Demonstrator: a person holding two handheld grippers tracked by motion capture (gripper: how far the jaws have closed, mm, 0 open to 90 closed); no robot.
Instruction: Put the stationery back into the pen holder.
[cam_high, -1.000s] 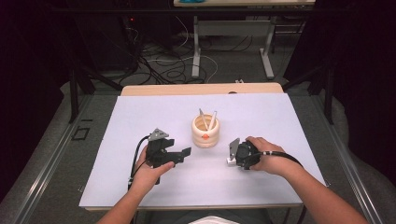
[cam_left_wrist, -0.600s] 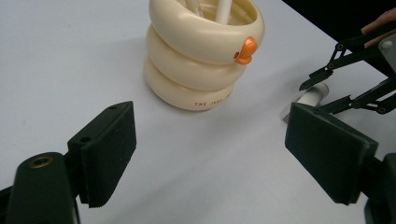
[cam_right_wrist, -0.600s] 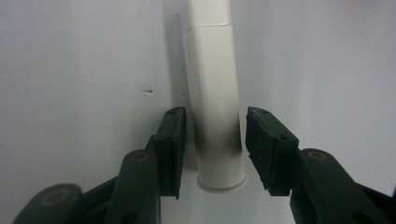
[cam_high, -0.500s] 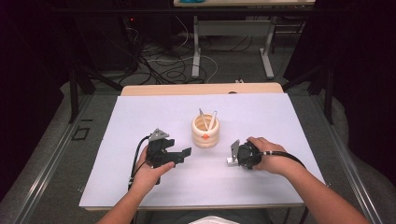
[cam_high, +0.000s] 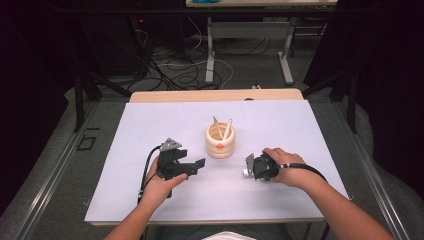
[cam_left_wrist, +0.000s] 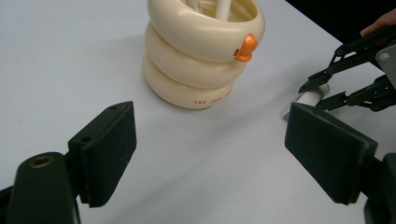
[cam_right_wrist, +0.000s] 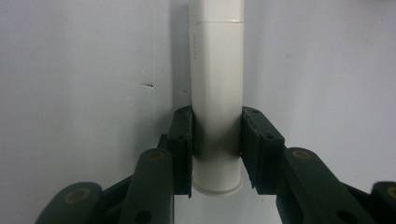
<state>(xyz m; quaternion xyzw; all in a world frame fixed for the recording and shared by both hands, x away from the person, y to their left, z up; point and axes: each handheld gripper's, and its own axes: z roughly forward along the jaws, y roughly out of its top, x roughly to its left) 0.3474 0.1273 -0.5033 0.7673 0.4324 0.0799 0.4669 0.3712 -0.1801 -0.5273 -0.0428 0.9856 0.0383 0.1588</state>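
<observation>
A cream ringed holder (cam_high: 220, 142) with an orange tab stands mid-table, two white sticks (cam_high: 223, 129) leaning inside it. My left gripper (cam_high: 197, 167) rests to its left and is open; in the left gripper view its pads (cam_left_wrist: 107, 154) stand wide apart with the holder (cam_left_wrist: 201, 60) ahead of them. To the holder's right, my right gripper (cam_high: 248, 166) points down at the table. Its jaws have just been closing on a white tube (cam_right_wrist: 217, 60) lying on the sheet, and both pads (cam_right_wrist: 184, 140) now press its sides. The left gripper view also shows that tube (cam_left_wrist: 310, 97) under the right gripper (cam_left_wrist: 327, 88).
A white sheet (cam_high: 150, 130) covers the tabletop, with a wooden edge (cam_high: 215, 95) at the back. Beyond the table are cables on the floor (cam_high: 180, 75) and another table's metal legs (cam_high: 287, 60).
</observation>
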